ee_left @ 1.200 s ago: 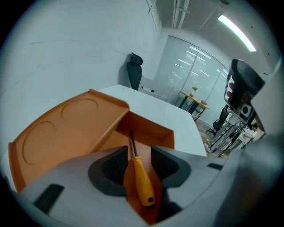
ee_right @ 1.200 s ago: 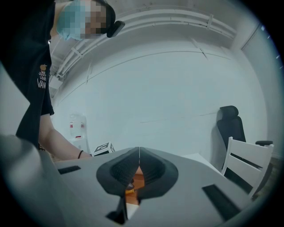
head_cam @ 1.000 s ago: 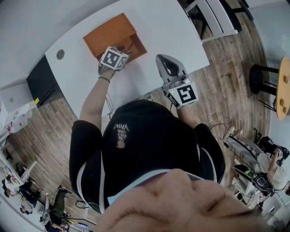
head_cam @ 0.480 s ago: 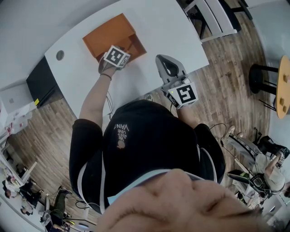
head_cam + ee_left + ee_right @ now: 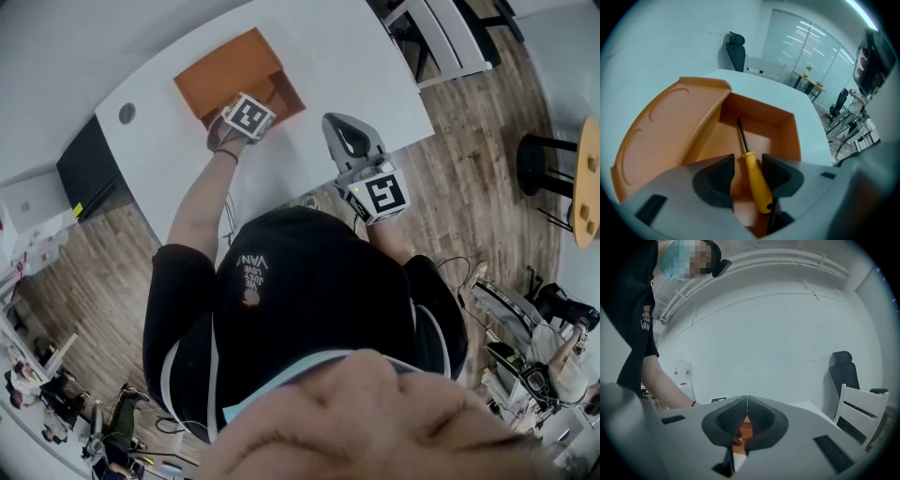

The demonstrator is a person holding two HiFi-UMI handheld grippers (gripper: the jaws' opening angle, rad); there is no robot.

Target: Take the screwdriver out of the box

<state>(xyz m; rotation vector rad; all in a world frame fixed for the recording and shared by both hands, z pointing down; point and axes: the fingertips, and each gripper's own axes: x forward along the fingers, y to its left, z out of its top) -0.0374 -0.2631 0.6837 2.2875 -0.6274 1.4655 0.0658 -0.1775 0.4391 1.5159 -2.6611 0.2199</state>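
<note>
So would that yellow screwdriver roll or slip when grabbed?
Probably stiff and light: the screwdriver is a thin dark shaft in a plastic-looking yellow handle. The rounded handle might roll on the box floor, or slip if the left gripper pinches off-centre.

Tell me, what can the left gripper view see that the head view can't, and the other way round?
Only the left gripper view: a yellow-handled screwdriver lying in the orange box, its handle between the parted jaws of the left hand-held gripper. Only the head view: the right hand-held gripper held apart from the box, the person's arm and the wooden floor. Both: the orange box with its lid open, on the white table.
</note>
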